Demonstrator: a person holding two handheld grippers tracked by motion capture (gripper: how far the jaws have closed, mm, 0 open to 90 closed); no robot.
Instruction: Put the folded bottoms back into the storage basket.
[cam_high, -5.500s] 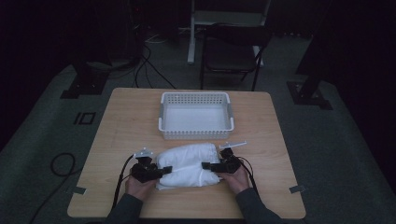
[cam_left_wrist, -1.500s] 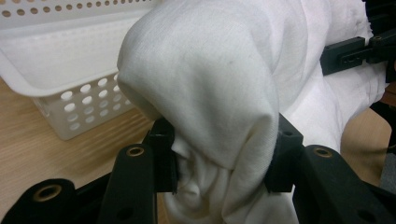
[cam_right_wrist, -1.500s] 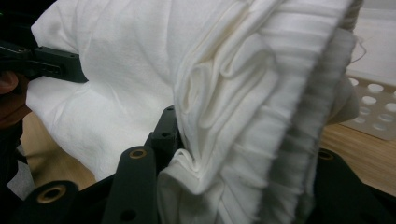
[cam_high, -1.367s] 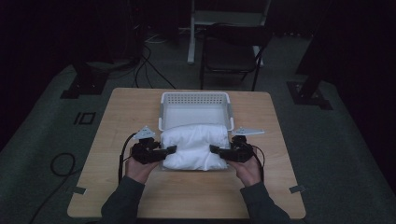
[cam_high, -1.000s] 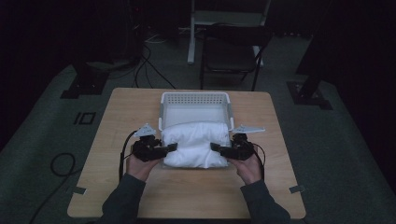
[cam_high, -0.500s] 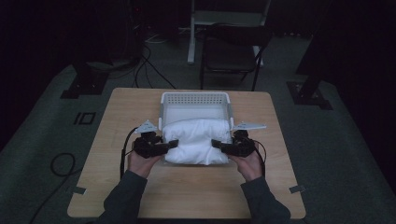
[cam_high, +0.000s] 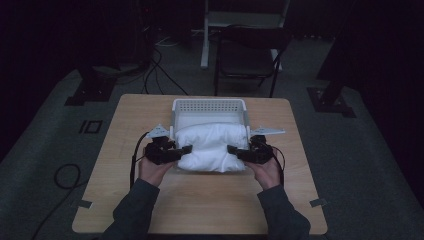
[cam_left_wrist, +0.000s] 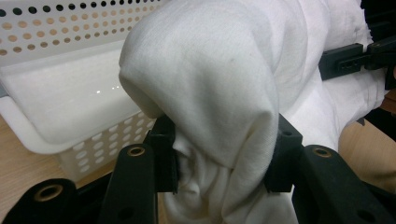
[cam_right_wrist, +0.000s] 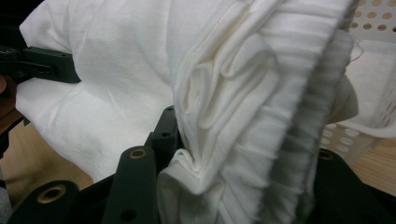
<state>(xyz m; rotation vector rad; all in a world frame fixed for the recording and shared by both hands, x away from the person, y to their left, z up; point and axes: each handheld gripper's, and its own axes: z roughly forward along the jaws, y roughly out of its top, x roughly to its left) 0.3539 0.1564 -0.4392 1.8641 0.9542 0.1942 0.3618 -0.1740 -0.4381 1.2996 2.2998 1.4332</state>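
A folded white cloth (cam_high: 212, 147), soft, light and floppy, hangs between two grippers above the near edge of a white basket (cam_high: 209, 106) on the counter (cam_high: 200, 205). The left gripper (cam_high: 186, 149) and right gripper (cam_high: 231, 149) each have fingers pinched on a bunched end; gripping these thick folds looks safest against sagging.

The folded cloth (cam_high: 212, 147) was plain white (with one grey ribbed edge, seen in the right gripper view). The basket (cam_high: 209, 105) was white too, its walls dotted with rows of small round holes. The table (cam_high: 200, 205) was light wood. Both grippers' jaws were black.
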